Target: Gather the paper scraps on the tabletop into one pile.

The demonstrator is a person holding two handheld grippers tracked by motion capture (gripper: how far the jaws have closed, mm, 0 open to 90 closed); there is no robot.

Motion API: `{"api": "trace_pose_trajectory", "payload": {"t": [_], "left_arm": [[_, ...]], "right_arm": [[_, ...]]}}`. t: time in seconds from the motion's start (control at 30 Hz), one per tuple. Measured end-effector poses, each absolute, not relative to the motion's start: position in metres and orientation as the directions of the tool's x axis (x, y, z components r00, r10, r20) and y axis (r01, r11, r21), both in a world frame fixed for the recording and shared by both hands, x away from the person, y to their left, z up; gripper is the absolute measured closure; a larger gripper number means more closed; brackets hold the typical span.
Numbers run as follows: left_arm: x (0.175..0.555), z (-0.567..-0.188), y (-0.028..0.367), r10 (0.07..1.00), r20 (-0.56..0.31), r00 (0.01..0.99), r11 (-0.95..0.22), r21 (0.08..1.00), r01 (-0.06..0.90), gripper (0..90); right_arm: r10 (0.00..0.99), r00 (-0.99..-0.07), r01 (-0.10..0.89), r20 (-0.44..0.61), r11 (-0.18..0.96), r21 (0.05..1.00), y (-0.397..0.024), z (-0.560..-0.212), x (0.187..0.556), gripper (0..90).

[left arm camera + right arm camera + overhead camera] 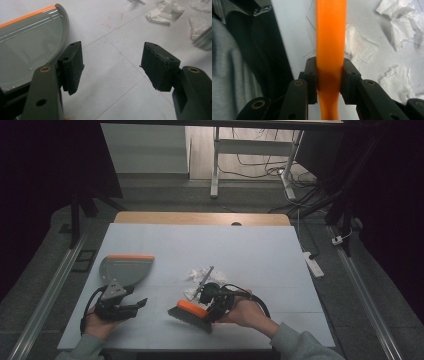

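A grey dustpan (125, 267) with an orange lip lies on the white table at the left. Just in front of it my left gripper (137, 304) is open and holds nothing. In the left gripper view the dustpan (27, 47) sits beside the left jaw, and the left gripper (113, 57) has bare table between its pads. My right gripper (212, 307) is shut on a brush (192, 312) with an orange back and grey bristles, near the front middle. In the right gripper view the right gripper (329, 66) clamps the brush's orange handle (329, 35).
Several crumpled white paper scraps (200, 272) lie in the middle of the table, just beyond the brush, and they show as paper scraps (402, 22) and paper scraps (160, 15) in the gripper views. The table's wooden far edge (200, 217) faces desk legs and cables.
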State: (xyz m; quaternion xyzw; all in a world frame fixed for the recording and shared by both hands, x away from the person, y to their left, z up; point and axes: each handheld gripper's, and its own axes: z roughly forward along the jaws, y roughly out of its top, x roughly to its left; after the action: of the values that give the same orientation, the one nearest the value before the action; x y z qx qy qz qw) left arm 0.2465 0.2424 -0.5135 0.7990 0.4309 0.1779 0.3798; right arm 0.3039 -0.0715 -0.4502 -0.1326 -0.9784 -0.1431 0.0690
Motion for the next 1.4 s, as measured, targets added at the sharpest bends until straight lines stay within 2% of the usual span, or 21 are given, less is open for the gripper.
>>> {"api": "trace_pose_trajectory", "payload": {"t": [0.07, 0.23, 0.5, 0.77, 0.93, 1.07, 1.17, 1.4], "left_arm": [[0.247, -0.514, 0.243, 0.825, -0.043, 0.564, -0.340, 0.759, 0.555, 34.9], [0.247, -0.514, 0.244, 0.828, -0.049, 0.559, -0.332, 0.759, 0.559, 35.0], [0.247, -0.515, 0.244, 0.827, -0.047, 0.560, -0.335, 0.758, 0.559, 35.0], [0.247, -0.515, 0.244, 0.828, -0.043, 0.559, -0.338, 0.758, 0.558, 35.0], [0.247, -0.515, 0.244, 0.827, -0.043, 0.560, -0.338, 0.757, 0.559, 35.0], [0.247, -0.514, 0.243, 0.827, -0.043, 0.560, -0.339, 0.757, 0.559, 35.0], [0.247, -0.515, 0.243, 0.827, -0.043, 0.561, -0.340, 0.757, 0.559, 35.0], [0.247, -0.515, 0.243, 0.826, -0.041, 0.562, -0.343, 0.755, 0.559, 35.0]], "right_arm": [[0.240, -0.961, 0.268, 0.135, 0.929, 0.256, -0.069, -0.454, 0.311, 70.7], [0.277, -0.954, 0.298, 0.113, 0.916, 0.268, -0.066, -0.457, 0.334, 70.7], [0.379, -0.925, 0.369, 0.040, 0.866, 0.337, -0.075, -0.453, 0.365, 70.7], [0.382, -0.922, 0.363, 0.057, 0.806, 0.468, -0.097, -0.424, 0.366, 70.7], [0.389, -0.920, 0.355, 0.038, 0.791, 0.498, -0.117, -0.403, 0.359, 70.7], [0.374, -0.926, 0.348, 0.045, 0.804, 0.483, -0.130, -0.400, 0.351, 70.7], [0.315, -0.947, 0.309, 0.066, 0.835, 0.456, -0.133, -0.404, 0.338, 70.7], [0.150, -0.985, 0.166, 0.081, 0.952, 0.258, -0.114, -0.440, 0.304, 70.7]]}}
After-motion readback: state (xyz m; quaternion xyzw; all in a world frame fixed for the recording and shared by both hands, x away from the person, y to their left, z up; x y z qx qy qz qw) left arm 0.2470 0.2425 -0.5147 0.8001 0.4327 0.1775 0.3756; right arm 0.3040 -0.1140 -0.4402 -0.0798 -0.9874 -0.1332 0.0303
